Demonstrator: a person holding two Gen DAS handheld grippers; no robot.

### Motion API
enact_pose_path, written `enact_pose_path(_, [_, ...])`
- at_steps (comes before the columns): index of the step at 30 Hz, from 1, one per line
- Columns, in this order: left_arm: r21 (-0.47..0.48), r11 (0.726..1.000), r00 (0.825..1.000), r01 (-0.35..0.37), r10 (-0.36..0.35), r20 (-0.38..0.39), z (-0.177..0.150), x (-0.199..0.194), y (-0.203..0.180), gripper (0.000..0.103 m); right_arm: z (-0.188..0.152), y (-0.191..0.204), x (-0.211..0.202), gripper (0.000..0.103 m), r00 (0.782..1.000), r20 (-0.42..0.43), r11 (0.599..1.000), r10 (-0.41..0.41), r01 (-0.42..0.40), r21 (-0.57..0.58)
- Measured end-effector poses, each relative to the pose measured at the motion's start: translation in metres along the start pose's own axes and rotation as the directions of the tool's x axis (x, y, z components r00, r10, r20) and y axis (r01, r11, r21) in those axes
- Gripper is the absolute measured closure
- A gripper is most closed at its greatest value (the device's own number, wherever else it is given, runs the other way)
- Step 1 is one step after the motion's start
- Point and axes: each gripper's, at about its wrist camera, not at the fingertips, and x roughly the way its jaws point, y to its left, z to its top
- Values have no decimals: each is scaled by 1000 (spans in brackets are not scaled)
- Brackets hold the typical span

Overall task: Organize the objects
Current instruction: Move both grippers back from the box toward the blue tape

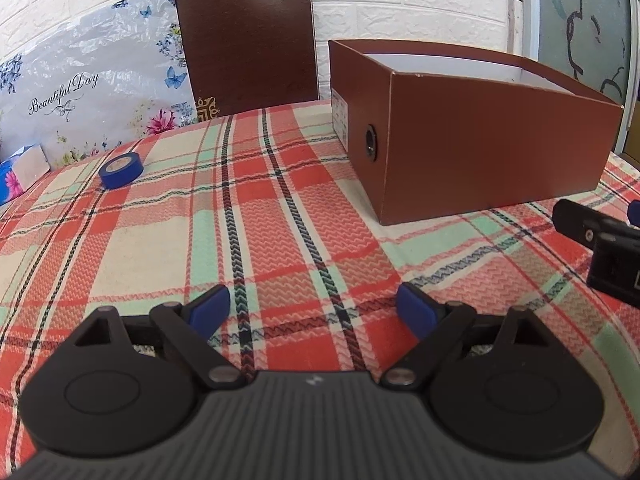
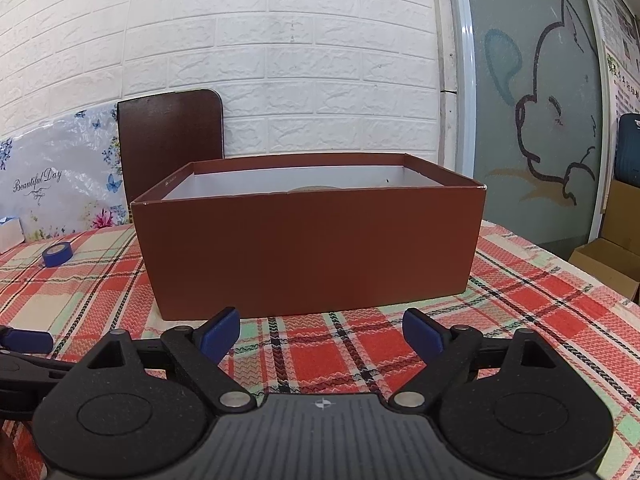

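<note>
Left wrist view: left gripper (image 1: 314,310) low over the plaid cloth (image 1: 280,220), jaws spread wide, nothing between the blue pads (image 1: 210,306). Tape roll (image 1: 121,170) lies flat on the cloth, ahead and well to the left of the tool, near the far table edge; not touched. Brown box (image 1: 480,152), lid off, stands ahead to the right, well apart from the tape. Its white inner wall shows, but the floor is hidden from this angle. A tissue pack (image 1: 22,172) sits at the far left edge, a dark chair back (image 1: 246,40) behind the table. Right gripper (image 1: 600,248) enters at the right edge, just in front of the box. Right wrist view: right gripper (image 2: 322,334) also wide open and empty, aimed square at the box (image 2: 308,252), which is close ahead. A pale rounded shape just shows over the near rim (image 2: 312,189); something may already be inside, cannot tell what. Tape (image 2: 57,255) far ahead-left. Judgement: task part done at most; the tape is left to be boxed, and it lies on the left tool's side.
</note>
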Motion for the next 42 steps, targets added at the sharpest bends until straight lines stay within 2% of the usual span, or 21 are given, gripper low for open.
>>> enact_pose_path(23, [4, 1000, 1000, 5, -5, -5, -1, -1, 3, 8, 0, -1, -2, 11, 1000, 4, 1000, -5, 5, 6])
enact_pose_path(29, [-4, 1000, 1000, 6, -6, -19, -2, -3, 17, 6, 2, 4, 3, 9, 1000, -29, 1000, -1, 1, -22])
enact_pose_path(36, [-25, 998, 998, -49, 48, -38, -6, -6, 41, 5, 4, 21, 10, 9, 993, -103, 992, 50, -61, -109])
enact_pose_path(42, [-92, 989, 992, -118, 112, -66, -9, -7, 84, 5, 7, 59, 16, 10, 965, -198, 949, 169, -214, -233])
